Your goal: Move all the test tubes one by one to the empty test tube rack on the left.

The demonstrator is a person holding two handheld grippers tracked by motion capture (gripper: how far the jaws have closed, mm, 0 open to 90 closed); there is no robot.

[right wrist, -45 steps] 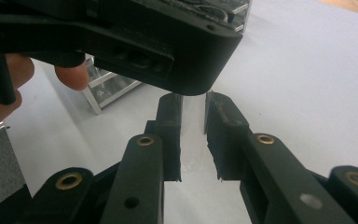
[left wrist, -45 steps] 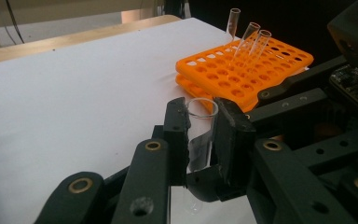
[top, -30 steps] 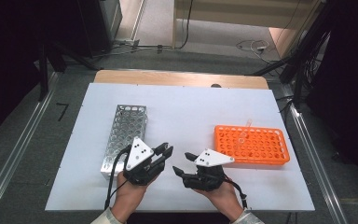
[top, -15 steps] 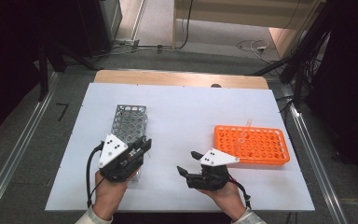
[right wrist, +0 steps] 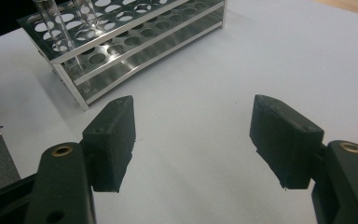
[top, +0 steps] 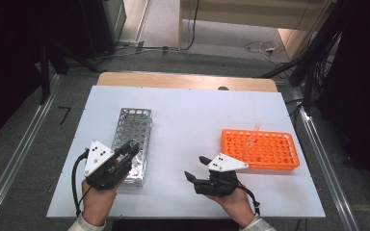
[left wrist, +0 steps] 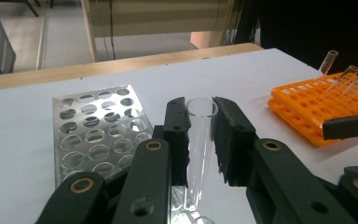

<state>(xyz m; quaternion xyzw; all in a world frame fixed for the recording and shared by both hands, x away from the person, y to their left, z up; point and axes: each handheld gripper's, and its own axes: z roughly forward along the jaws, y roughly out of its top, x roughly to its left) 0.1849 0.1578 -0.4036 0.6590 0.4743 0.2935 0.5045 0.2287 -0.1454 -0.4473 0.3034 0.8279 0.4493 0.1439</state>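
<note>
At lower left, my left gripper pinches a clear test tube over the metal rack's near end, not yet seated, while my right gripper waits, jaws spread, tubes remaining in the orange rack.

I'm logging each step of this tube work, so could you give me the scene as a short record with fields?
left tool: shut on a clear test tube, held upright beside the metal rack
right tool: open, nothing between its jaws, over bare table
metal rack: on the left of the white table, two tubes standing at one end in the right gripper view
orange rack: on the right, a few clear tubes leaning in it
</note>
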